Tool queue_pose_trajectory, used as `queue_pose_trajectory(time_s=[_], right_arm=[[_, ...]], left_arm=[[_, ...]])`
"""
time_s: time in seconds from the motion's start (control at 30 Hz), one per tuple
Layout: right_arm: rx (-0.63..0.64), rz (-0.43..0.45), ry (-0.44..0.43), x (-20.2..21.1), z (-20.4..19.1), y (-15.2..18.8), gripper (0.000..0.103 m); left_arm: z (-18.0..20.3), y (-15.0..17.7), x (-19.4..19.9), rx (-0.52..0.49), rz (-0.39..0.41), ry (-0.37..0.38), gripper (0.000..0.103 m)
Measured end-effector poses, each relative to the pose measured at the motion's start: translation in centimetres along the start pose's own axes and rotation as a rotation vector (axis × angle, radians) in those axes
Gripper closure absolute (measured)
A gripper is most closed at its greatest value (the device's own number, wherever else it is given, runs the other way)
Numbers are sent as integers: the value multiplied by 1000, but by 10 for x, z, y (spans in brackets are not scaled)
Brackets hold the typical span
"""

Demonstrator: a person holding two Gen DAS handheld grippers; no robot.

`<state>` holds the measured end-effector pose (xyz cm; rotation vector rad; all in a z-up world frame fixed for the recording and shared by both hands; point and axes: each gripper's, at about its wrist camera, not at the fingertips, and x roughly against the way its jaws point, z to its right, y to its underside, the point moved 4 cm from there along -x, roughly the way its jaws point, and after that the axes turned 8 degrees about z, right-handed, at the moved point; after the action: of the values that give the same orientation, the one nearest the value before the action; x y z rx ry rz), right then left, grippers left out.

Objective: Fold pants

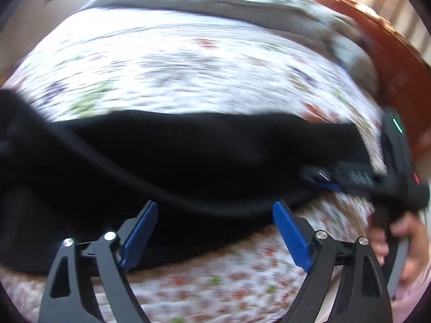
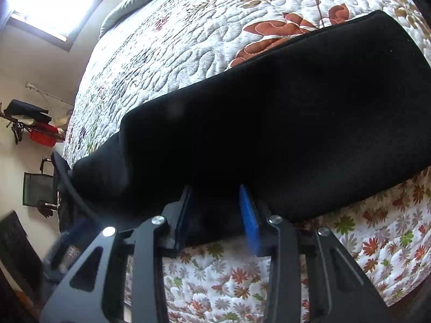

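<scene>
Black pants (image 1: 188, 156) lie in a long folded band across a floral quilt (image 1: 175, 62). My left gripper (image 1: 215, 204) stands wide open over the near edge of the pants, its blue pads well apart and touching nothing. In the right wrist view the pants (image 2: 296, 113) stretch from lower left to upper right. My right gripper (image 2: 215, 188) is partly open at their near edge. Black cloth lies in the gap between its blue pads, which do not press on it. The right gripper (image 1: 323, 179) also shows at the pants' right end, held by a person's hand (image 1: 398, 231).
A grey blanket (image 1: 215, 0) lies bunched at the far end of the bed, beside a wooden bed frame (image 1: 382, 43). Past the bed's left side are a wall, a bright window (image 2: 54, 0) and a rack with a red basket (image 2: 43, 137).
</scene>
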<state>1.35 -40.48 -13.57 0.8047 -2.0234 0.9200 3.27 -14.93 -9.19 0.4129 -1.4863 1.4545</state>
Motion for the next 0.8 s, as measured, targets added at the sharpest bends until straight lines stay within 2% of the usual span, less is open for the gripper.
queue_pose_trajectory(time_s=[0.13, 0.27, 0.3, 0.4, 0.43, 0.53, 0.63, 0.67, 0.8], right_arm=[[67, 18, 63, -8, -15, 1, 67], [103, 24, 94, -11, -24, 5, 67], [102, 24, 94, -12, -27, 5, 67], [98, 23, 87, -12, -34, 10, 67], [97, 22, 85, -12, -35, 8, 67], [96, 18, 79, -10, -31, 6, 67], [96, 7, 74, -10, -19, 5, 67], [97, 4, 75, -8, -15, 5, 67], [126, -14, 120, -9, -22, 2, 65]], left_arm=[[-62, -21, -7, 199, -63, -129, 15], [-99, -29, -19, 354, -122, -84, 15], [-106, -31, -23, 394, -132, -60, 18], [-124, -22, -30, 496, -160, 23, 63], [-128, -19, -30, 524, -156, 37, 73], [-129, -4, -11, 532, -73, 66, 83], [-124, 17, 17, 499, 35, 47, 90], [-121, 25, 22, 490, 48, 35, 94], [-116, 62, 20, 465, 61, 15, 93]])
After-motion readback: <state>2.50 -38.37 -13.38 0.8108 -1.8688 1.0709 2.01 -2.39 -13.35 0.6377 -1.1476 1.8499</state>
